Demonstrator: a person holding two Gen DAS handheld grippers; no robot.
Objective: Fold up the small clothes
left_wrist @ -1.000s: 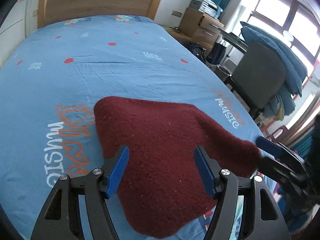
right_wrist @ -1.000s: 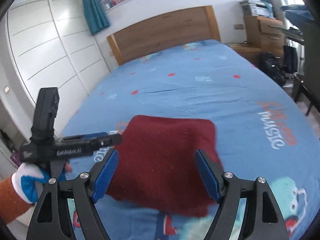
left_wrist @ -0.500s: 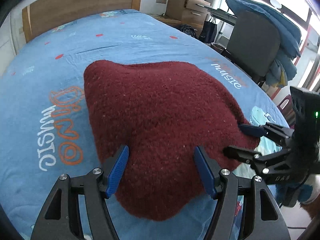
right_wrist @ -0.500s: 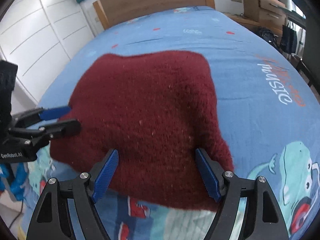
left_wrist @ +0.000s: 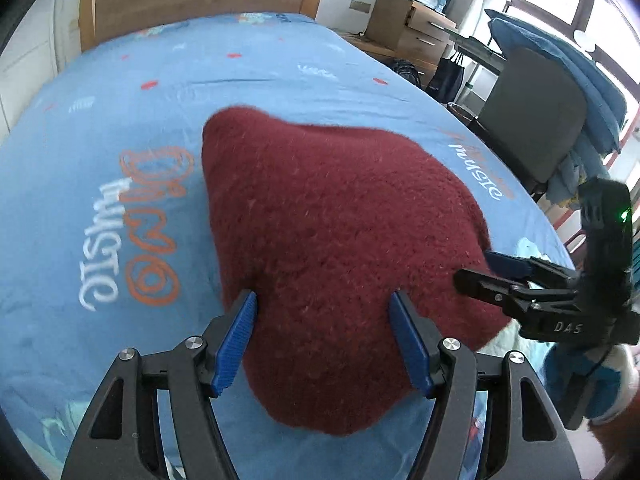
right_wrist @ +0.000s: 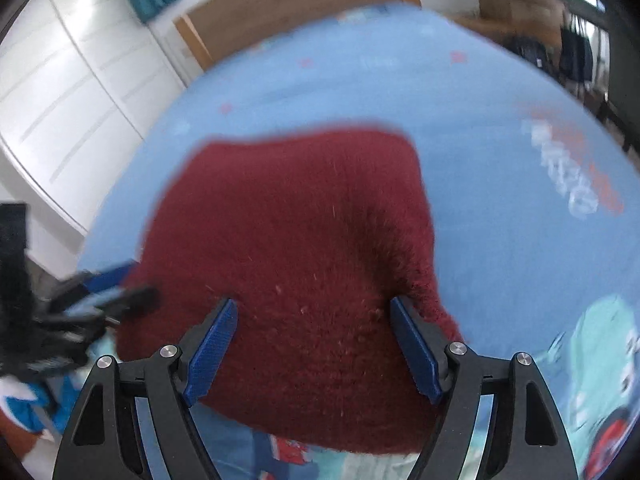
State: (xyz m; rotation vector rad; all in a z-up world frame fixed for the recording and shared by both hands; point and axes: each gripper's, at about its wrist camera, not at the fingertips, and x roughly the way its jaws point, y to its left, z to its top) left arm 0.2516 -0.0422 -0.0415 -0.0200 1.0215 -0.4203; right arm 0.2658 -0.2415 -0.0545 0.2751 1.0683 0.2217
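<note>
On the blue bed sheet, near its front edge, lies the dark red knitted garment, and both my tools are now much closer to it than one second ago. I go from left to right.

At the left side, the left gripper has come down toward the near left part of the garment. Its blue pads stand spread, one on each side of the wool, and they do not press on it; nothing is held. A second ago I saw more sheet around the cloth in this view; now the red wool fills the space between the fingers.

In the middle, the garment looks flat and not yet folded, with a rounded lobe hanging toward me. I cannot tell which part is a sleeve or a hem.

At the right side, the right gripper has dropped more than the left one and tilted downward. Its view is blurred. Its jaws are also spread wide over the near right corner of the cloth, with no pinch. From the left camera I see its fingers just beside the garment's right edge.

For the task, I judge this as the end of the approach: both tools are placed over the two near corners, so the next thing needed is to close on the edge and lift it for the first fold. One risk is to pinch the sheet together with the wool.
</note>
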